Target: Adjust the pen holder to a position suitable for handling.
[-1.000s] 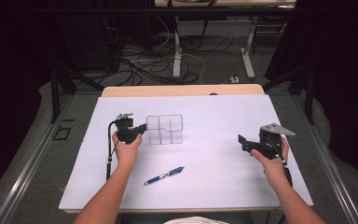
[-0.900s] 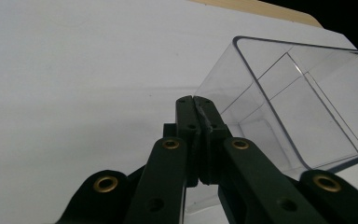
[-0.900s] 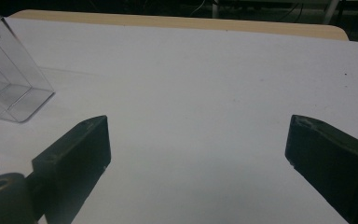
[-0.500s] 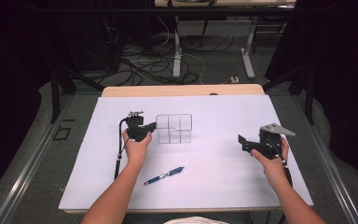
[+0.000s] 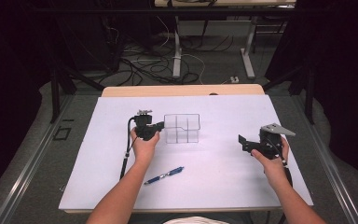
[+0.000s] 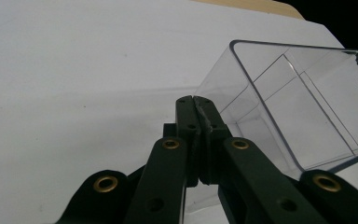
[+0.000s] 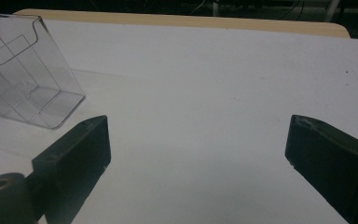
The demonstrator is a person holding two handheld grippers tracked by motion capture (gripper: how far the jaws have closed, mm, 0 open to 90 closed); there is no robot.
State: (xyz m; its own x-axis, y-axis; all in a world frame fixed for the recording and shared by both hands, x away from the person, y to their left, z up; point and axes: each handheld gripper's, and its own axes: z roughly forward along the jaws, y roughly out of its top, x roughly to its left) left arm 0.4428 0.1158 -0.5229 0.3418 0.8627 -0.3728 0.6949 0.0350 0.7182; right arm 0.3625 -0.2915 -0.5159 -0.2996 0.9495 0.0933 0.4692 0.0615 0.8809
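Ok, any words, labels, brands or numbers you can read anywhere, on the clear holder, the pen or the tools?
No text can be read anywhere.
Clear holder: bare plastic, no label or print.
Pen: too small to tell if it carries any print.
Left tool and right tool: plain black, no markings.
White table cover: blank.
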